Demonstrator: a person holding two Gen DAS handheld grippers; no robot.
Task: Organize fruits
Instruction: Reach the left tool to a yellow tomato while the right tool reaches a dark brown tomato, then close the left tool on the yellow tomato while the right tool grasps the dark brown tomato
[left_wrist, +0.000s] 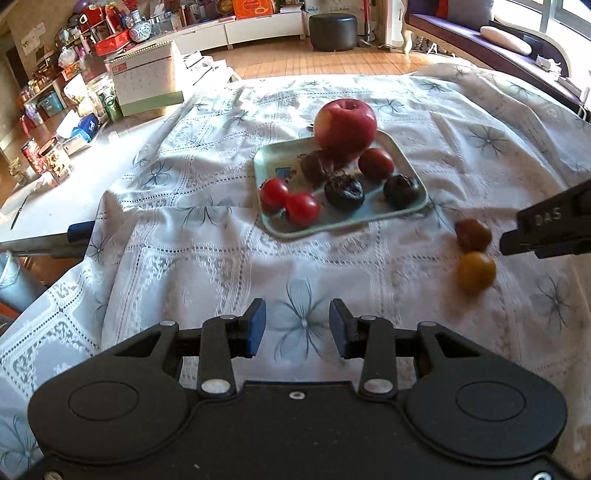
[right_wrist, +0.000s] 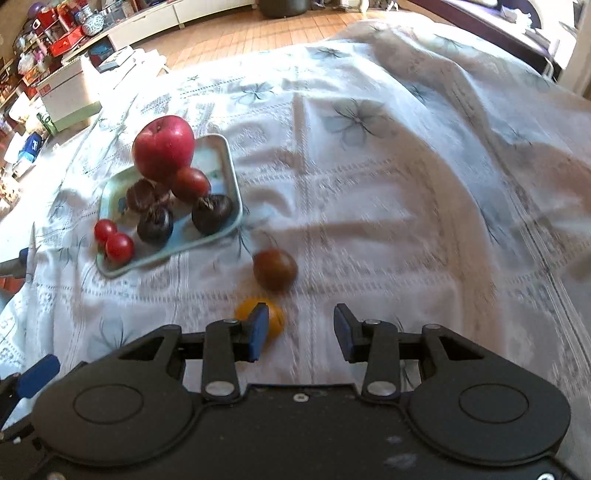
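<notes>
Right wrist: orange fruit half-hidden behind jaws.

Red apple and red tomatoes on pale green tray; orange fruit on white, grey-flowered tablecloth.

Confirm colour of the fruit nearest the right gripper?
Orange-yellow fruit, clearest in the left wrist view.

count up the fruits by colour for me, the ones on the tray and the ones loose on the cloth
Big red apple: 1
Small red fruits: 3
Dark brown-black fruits: 3
Loose reddish-brown fruit: 1
Loose orange fruit: 1
Total: 9, with 7 on the tray and 2 on the cloth.
</notes>
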